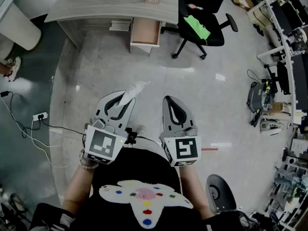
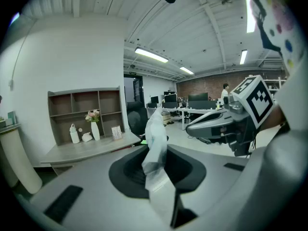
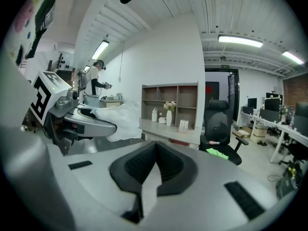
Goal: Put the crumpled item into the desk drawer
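I hold the left gripper [image 1: 124,99] clenched on the crumpled item [image 1: 135,88]. Its lower end is pinched between the pads; the rest projects forward past the fingertips. The right gripper [image 1: 169,101] is just beside the left one, its jaws pressed together with nothing between them. The desk drawer [image 1: 145,31] is open, well ahead of both sets of fingertips, under the desk [image 1: 96,7].

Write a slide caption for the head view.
Left gripper clamps a crumpled white plastic wrapper, facing the grey desk with its open wooden drawer; right gripper shut and empty.
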A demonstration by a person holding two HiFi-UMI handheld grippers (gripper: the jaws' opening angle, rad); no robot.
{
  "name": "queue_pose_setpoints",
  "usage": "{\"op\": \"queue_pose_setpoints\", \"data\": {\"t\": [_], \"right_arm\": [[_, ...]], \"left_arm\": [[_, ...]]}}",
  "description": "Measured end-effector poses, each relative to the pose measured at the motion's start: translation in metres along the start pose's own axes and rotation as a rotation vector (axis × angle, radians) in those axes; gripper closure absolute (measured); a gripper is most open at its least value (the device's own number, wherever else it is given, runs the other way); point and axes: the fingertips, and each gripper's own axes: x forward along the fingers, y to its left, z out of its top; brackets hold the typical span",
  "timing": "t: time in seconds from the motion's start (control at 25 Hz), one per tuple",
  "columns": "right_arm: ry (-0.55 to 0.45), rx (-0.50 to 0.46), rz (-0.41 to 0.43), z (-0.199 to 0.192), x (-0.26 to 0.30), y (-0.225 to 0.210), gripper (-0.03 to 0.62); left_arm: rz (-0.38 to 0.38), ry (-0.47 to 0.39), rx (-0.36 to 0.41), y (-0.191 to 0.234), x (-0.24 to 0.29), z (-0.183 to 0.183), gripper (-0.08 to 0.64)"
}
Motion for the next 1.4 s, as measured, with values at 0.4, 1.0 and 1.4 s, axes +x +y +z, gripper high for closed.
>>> {"op": "queue_pose_setpoints", "data": {"t": [0.4,1.0,1.4], "right_arm": [[-0.002,-0.006,0.000,0.000,0.001,0.001,0.589],[-0.018,0.029,-0.035,0.008,0.007,0.003,0.589],[-0.031,0.013,-0.094,0.016,0.007,0.012,0.589]], "left_arm": [[-0.002,-0.001,0.002,0.000,0.000,-0.001,0.480],[-0.018,-0.018,0.006,0.012,-0.001,0.000,0.480],[-0.023,-0.054,0.020,0.030,-0.014,0.004,0.480]]}}
